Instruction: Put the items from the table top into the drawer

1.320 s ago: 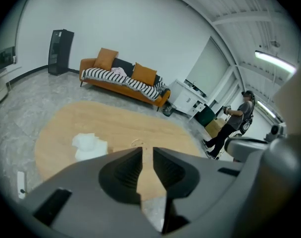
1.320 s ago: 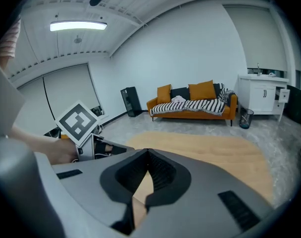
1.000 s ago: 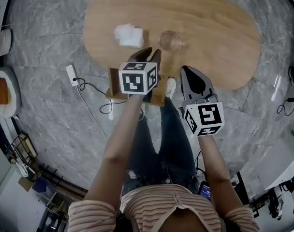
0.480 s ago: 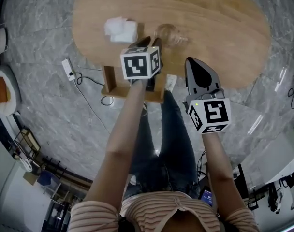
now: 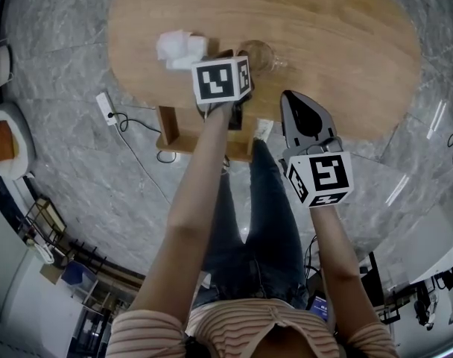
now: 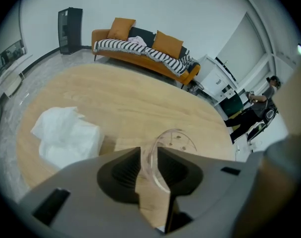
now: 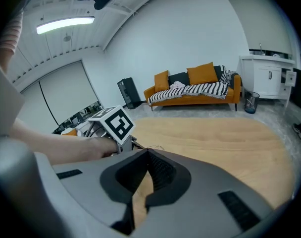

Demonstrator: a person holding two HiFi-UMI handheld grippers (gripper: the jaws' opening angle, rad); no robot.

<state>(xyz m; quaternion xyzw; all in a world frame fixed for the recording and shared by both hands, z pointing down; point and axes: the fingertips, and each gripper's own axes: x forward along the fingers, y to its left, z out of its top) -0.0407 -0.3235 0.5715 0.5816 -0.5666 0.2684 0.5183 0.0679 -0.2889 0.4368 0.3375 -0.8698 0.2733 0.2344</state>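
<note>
The left gripper [image 6: 149, 150] is being pointed steeply down at a clear glass [image 5: 260, 54] that is standing close to the near edge of the table [image 5: 338, 43]. Its jaws have just been opening and are being held apart. The glass's wall is being straddled by them, and it is not visibly being pressed by either pad. A crumpled white tissue [image 5: 179, 48] is being left beside the glass, toward the table's left end. The wooden drawer [image 5: 167, 125] is being shown pulled out under the near edge, beneath the left arm. The right gripper [image 7: 148, 150] is being held above that edge, right of the drawer, with its jaws together on nothing.
</note>
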